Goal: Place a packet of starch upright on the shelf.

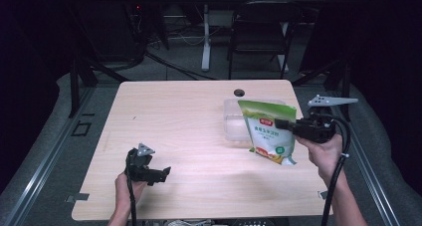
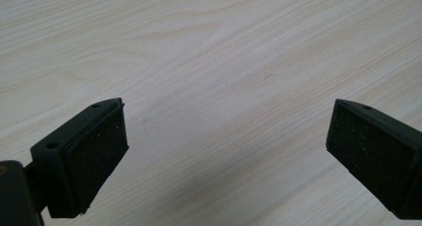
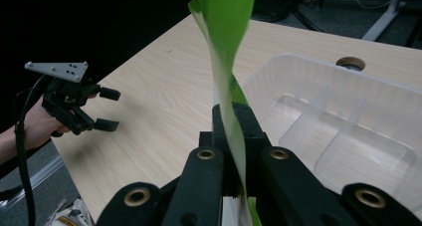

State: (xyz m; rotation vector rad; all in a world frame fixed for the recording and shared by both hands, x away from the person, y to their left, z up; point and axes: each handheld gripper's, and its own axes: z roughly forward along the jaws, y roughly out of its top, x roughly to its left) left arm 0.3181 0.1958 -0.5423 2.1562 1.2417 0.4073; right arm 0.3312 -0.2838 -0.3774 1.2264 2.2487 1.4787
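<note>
Right gripper [image 3: 230, 136] jaws clamp green pouch [image 3: 224, 47] beside divided clear bin [image 3: 348, 86]

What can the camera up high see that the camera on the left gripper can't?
High view alone: the green bag pinched in the right gripper, lifted off the table beside the clear plastic box, plus the person's hands, a chair and the floor behind. Left gripper view alone: a close look at that gripper's black pads, standing wide apart with nothing between them. Both: the pale wooden table and the left gripper.
</note>
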